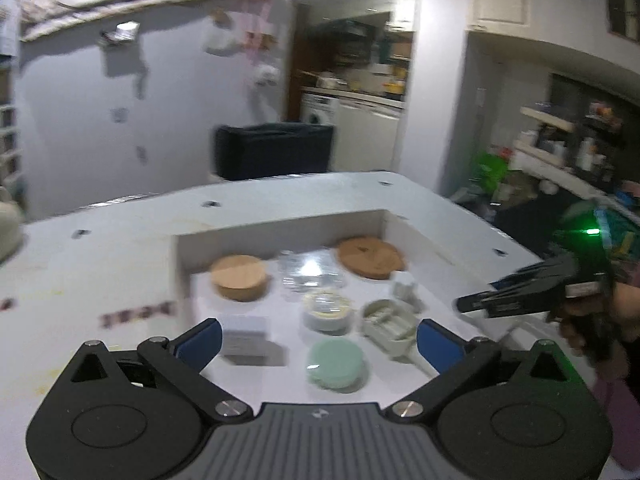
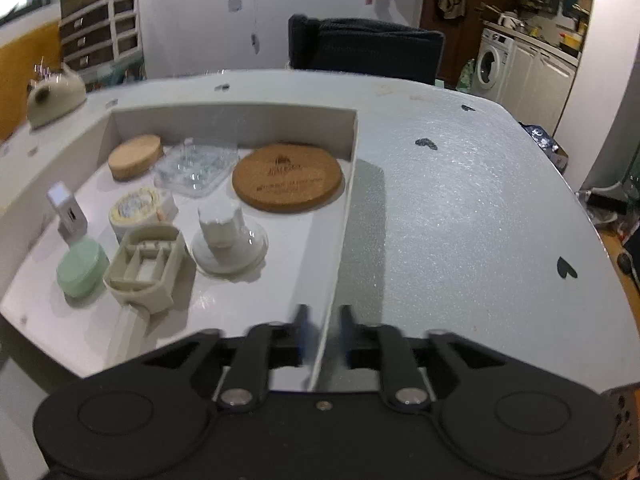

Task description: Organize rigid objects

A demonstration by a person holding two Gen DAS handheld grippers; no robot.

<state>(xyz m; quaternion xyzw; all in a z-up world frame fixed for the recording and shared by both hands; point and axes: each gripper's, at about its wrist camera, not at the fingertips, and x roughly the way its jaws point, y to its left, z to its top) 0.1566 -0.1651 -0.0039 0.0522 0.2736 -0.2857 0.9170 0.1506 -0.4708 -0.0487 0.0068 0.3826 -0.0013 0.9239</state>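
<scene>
My left gripper (image 1: 318, 340) hangs over the near end of the white tray (image 2: 352, 152) with its blue-padded fingers (image 1: 204, 340) spread wide and nothing between them. My right gripper (image 2: 322, 330) sits at the tray's right wall, one finger on each side of it; the fingers are drawn narrow around that thin wall, though motion blur keeps me from saying whether the pads actually press on it. The tray rests on a grey table (image 2: 460, 200), and everything I am sorting lies inside it. Along the far wall sit a thick wooden disc (image 2: 135, 156), a clear plastic blister pack (image 2: 196, 170) and a flat cork coaster (image 2: 287, 178), the coaster nearest the right wall. In front of them I see a white charger block (image 2: 68, 210) standing at the left, a roll of tape (image 2: 134, 210), and a white suction-cup piece (image 2: 229, 242). Nearest me are a mint-green round case (image 2: 81, 266) and, just beside it, a beige plastic holder (image 2: 147, 266) with open compartments. A beige tape dispenser (image 2: 56, 98) stands on the table's far left, well apart from the tray.
</scene>
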